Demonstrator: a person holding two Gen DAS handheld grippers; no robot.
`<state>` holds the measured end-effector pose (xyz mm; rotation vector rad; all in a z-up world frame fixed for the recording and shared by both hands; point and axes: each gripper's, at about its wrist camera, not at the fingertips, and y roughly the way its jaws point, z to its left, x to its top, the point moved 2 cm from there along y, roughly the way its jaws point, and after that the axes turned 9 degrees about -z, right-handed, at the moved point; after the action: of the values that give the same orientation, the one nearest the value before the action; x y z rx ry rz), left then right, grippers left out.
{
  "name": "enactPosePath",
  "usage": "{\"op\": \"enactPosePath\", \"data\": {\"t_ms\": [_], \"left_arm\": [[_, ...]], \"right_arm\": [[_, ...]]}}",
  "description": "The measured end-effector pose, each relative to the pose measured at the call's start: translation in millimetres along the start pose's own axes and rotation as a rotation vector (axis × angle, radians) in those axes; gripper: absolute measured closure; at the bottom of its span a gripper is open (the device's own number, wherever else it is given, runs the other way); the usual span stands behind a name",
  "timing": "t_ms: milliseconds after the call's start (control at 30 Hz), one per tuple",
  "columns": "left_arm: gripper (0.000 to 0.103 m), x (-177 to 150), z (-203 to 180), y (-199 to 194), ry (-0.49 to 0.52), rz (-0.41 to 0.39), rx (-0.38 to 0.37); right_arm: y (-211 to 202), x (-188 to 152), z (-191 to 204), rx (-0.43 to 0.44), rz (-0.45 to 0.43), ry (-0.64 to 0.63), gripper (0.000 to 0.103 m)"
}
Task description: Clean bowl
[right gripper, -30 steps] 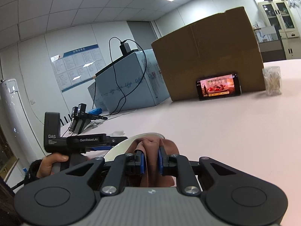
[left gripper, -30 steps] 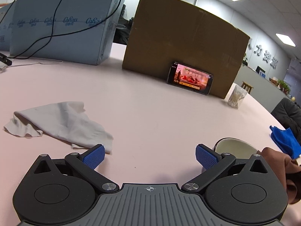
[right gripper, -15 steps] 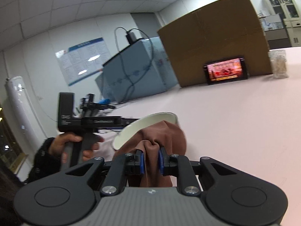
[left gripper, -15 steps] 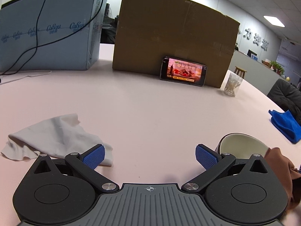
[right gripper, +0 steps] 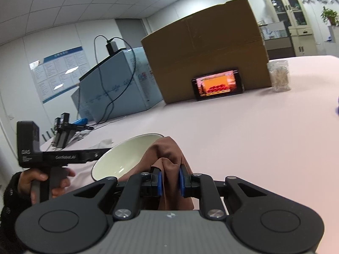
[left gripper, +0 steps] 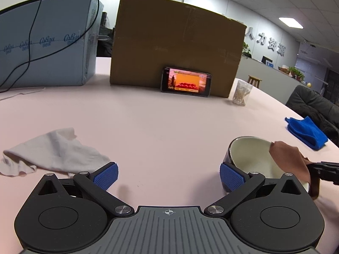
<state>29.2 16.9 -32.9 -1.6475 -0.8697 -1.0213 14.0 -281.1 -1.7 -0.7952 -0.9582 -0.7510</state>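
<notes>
1. Plainly, the bowl (left gripper: 250, 158) sits tilted on the counter (left gripper: 169, 127), mouth toward the right tongs (right gripper: 170, 178), which pinch a brown cloth (right gripper: 167, 154).
2. Left tongs (left gripper: 168, 176) gape empty.
3. Only the left view shows the white rag (left gripper: 53, 152).

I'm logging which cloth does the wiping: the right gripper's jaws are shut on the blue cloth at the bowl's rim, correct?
Not quite. The cloth is brown, not blue. The right wrist view shows the right gripper shut on the brown cloth at the rim of the bowl. The blue cloth lies apart on the table, seen in the left wrist view.
</notes>
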Motion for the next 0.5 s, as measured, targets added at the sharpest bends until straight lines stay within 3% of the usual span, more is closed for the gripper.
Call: {"op": "enactPosePath", "data": {"t_ms": [167, 233, 333, 500], "left_arm": [[0.000, 1.5, -3.2, -14.9, -0.009, -0.093, -0.004], [0.000, 5.0, -8.6, -16.3, -0.046, -0.146, -0.056], [0.000, 3.9, -17.4, -10.4, -0.085, -0.150, -0.100], [0.005, -1.7, -20.8, -2.5, -0.098, -0.107, -0.102]], "right_arm": [[-7.3, -5.2, 5.3, -0.039, -0.025, 0.001, 0.085], [-9.4, -8.2, 9.4, -0.057, -0.040, 0.006, 0.085], [-15.1, -14.6, 19.0, -0.083, -0.063, 0.004, 0.085], [-24.9, -25.8, 33.4, -0.072, -0.062, -0.001, 0.085]]}}
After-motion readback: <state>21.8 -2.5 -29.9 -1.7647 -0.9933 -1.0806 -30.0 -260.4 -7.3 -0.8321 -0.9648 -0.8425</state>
